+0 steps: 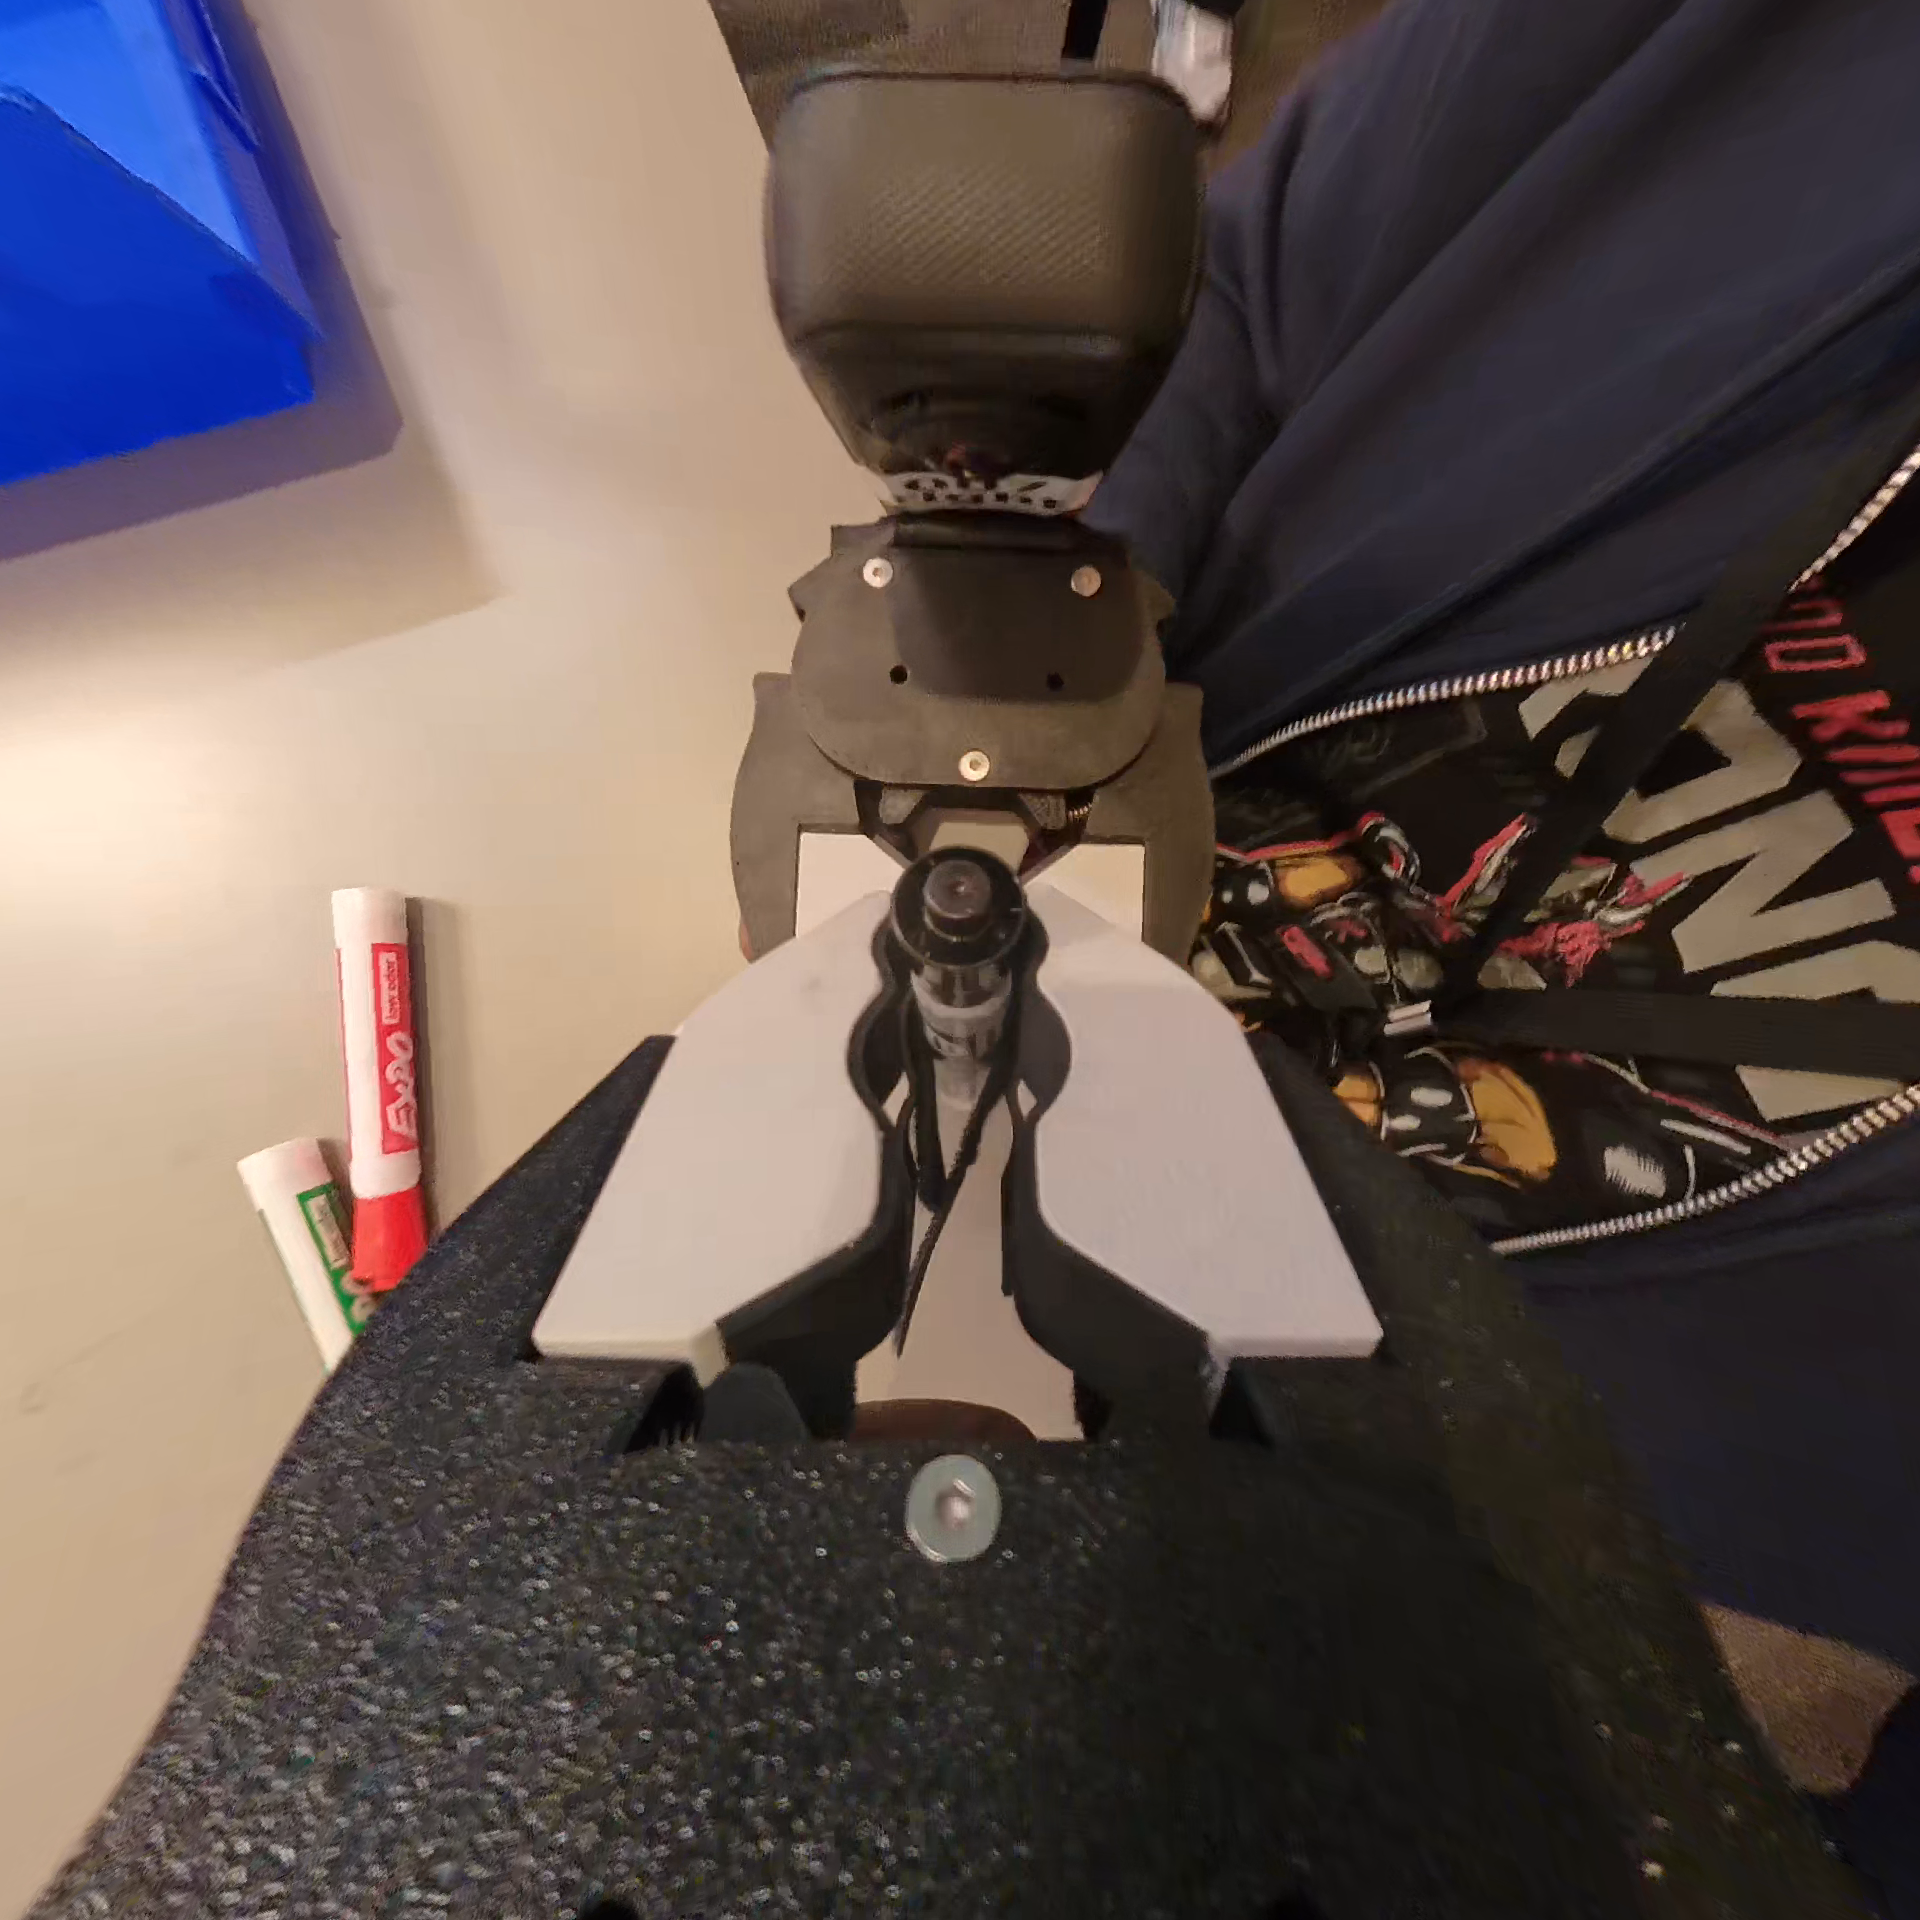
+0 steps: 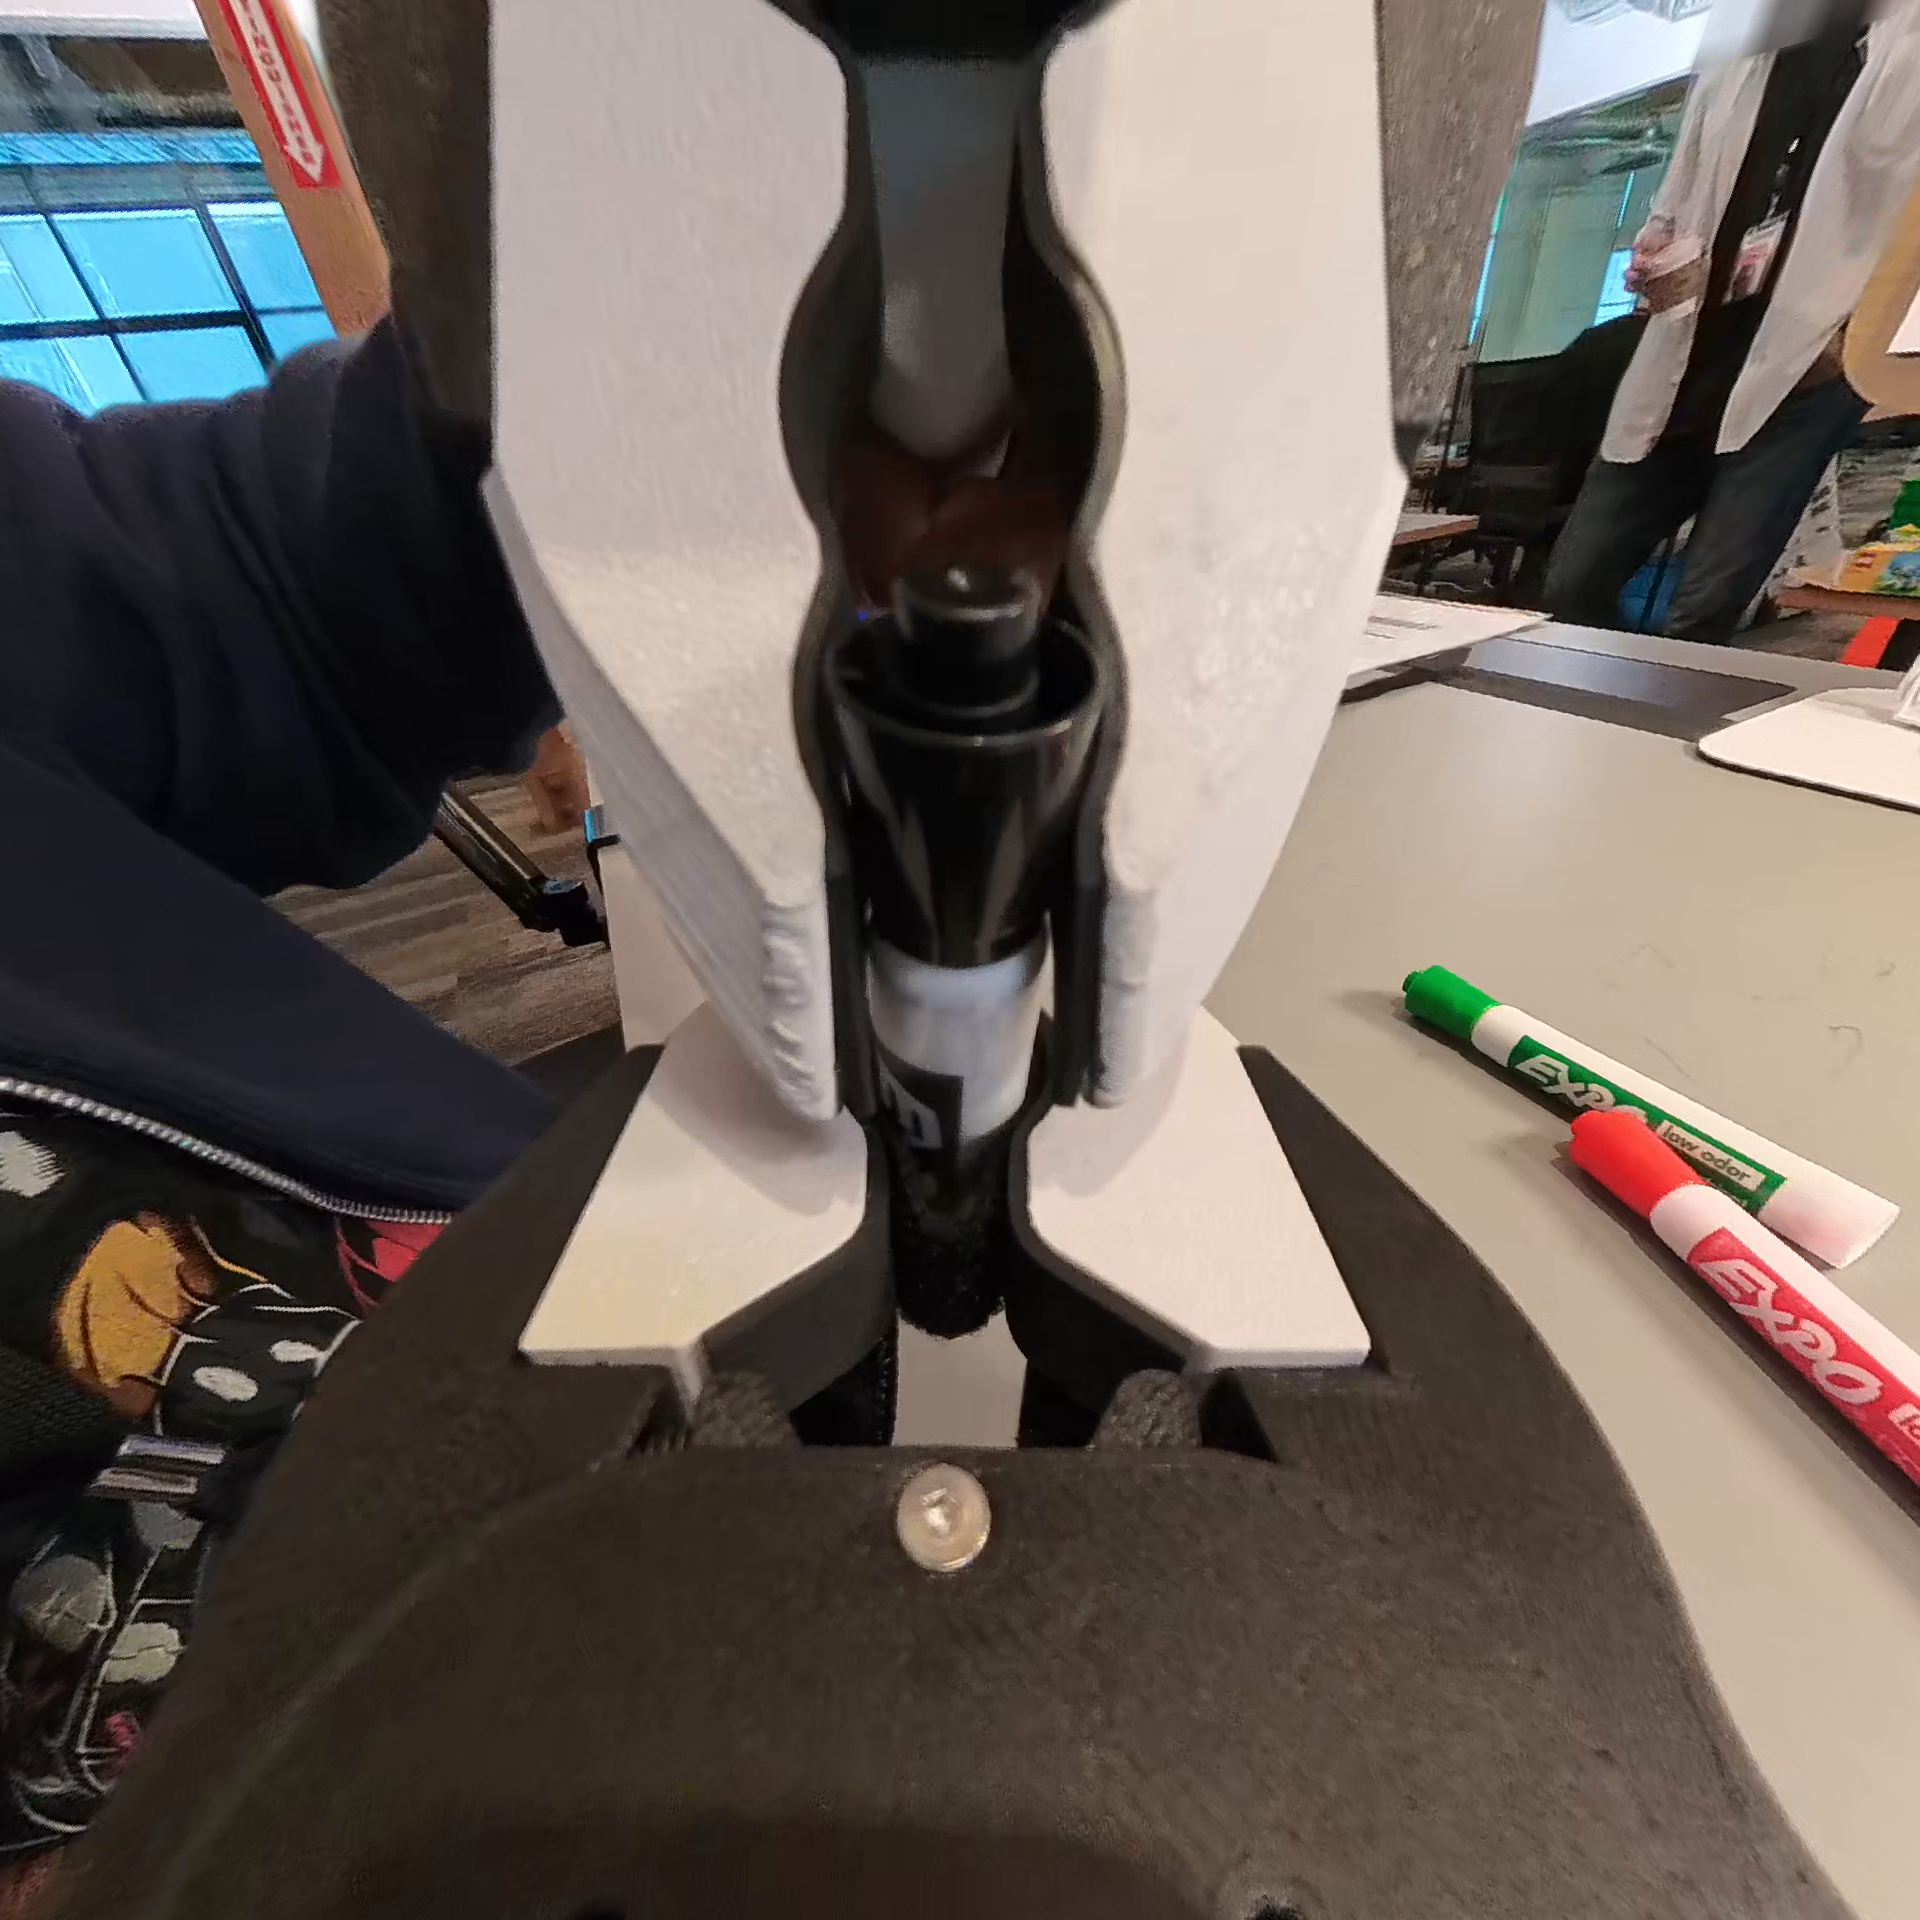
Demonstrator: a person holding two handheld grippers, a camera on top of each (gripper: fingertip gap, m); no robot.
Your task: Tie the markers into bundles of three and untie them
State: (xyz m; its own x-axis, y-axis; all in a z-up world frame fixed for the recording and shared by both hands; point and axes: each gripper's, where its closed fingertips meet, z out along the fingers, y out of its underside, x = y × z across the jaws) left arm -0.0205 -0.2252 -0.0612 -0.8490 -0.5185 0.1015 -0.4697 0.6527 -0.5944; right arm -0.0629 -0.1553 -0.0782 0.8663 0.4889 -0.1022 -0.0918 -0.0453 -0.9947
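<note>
Black marker [image 2: 951,831] is the thing to watch: you've got it pinched from both ends, off the tabletop, with your right gripper [image 2: 951,1122] clamped on the white barrel end and your left gripper [image 1: 961,997] closed around the black cap end. Its long axis runs straight down the line between the two tools, so each camera is looking along the pen at the other gripper, nose to nose. A thin black tie [image 1: 940,1195] trails along the barrel inside the left jaws, though I can't tell whether it's looped around anything yet. Neither hand is nearer; they share the pen. The other two pens, the green marker [image 2: 1621,1101] and the red marker [image 2: 1756,1278], lie touching and crossed on the grey tabletop [image 2: 1507,831], off to the right of your right gripper and near the table's near edge. My guess is the bundle hasn't started: only one of three is up. Since the loose pair sits on the right side, that hand looks like the easier one to go fetch them.
</note>
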